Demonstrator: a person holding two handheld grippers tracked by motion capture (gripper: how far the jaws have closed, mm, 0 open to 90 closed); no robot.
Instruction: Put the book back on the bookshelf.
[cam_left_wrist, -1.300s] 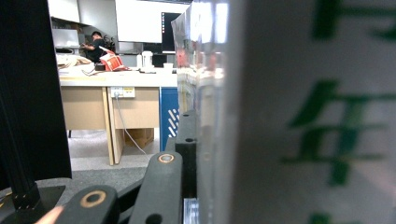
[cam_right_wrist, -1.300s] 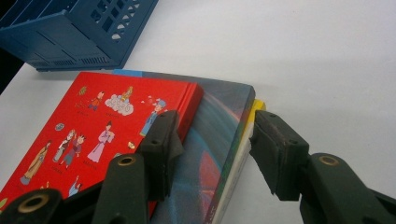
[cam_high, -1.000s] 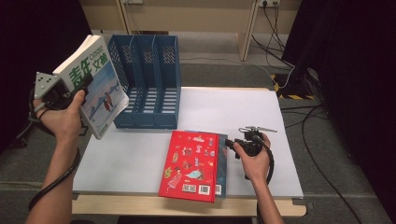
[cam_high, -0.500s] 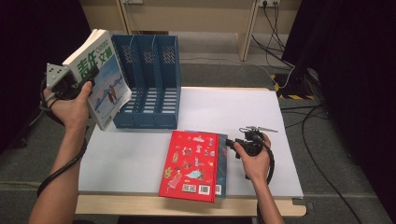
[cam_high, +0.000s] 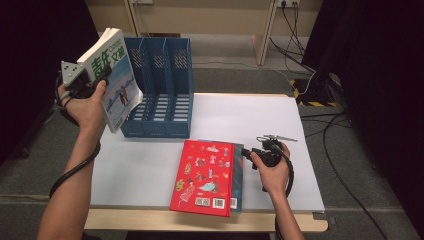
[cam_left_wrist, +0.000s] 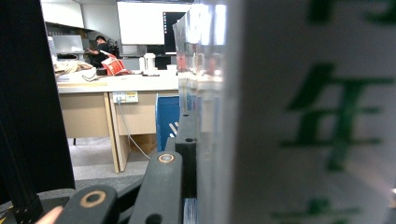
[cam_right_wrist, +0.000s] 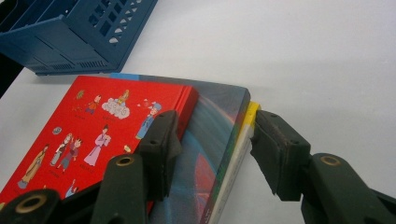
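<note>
The left hand-held gripper (cam_high: 95, 80) clamps a thin, floppy magazine (cam_high: 116, 75) near its spine; right hand-held gripper (cam_right_wrist: 212, 140) straddles stiff books (cam_right_wrist: 140, 140), unclamped.

An office or lab: wooden desks (cam_left_wrist: 116, 84) with wall sockets (cam_left_wrist: 125, 97), a monitor (cam_left_wrist: 169, 32) and whiteboard (cam_left_wrist: 139, 22), black curtains (cam_high: 370, 75), floor cables (cam_high: 345, 125), and a seated person (cam_left_wrist: 99, 49).
</note>
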